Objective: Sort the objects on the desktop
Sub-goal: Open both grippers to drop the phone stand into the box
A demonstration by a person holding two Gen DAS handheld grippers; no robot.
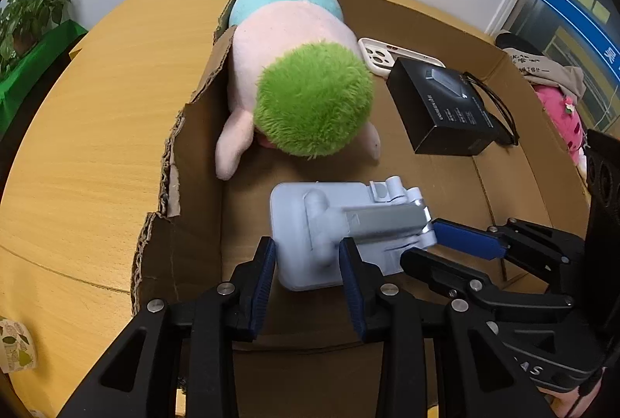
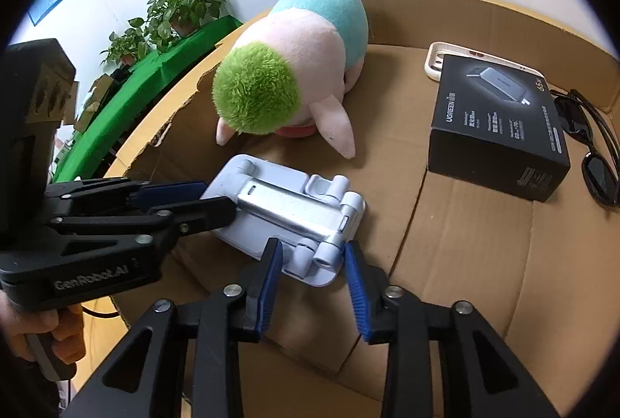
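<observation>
**While straddling phone stand (image 2: 286,208) in cardboard box (image 1: 193,185): L grip unclear, R slack**

Though set narrow round one end of phone stand, can't tell if L gripper (image 1: 308,259) actually presses. One pad right at stand's edge, other in front of raised rib on its top. Comes in from left in R wrist view, w/ a hand (image 2: 50,332) round the handle.

At opposite end, R gripper (image 2: 312,259). Set narrow either side of hinge barrels, w/ slivers of gap both sides, so not clamped.

Both angled down into box.

Lying flat on box floor toward front: stand itself, pale blue, folded, silver arm on top.

Behind it, plush toy (image 1: 310,100) w/ green hair, face down, up against torn L wall.

To R, black carton (image 1: 445,107) partly over white phone case (image 1: 378,53). Sunglasses (image 2: 596,162) just beside carton.

Under box, wooden table (image 1: 97,146).
</observation>
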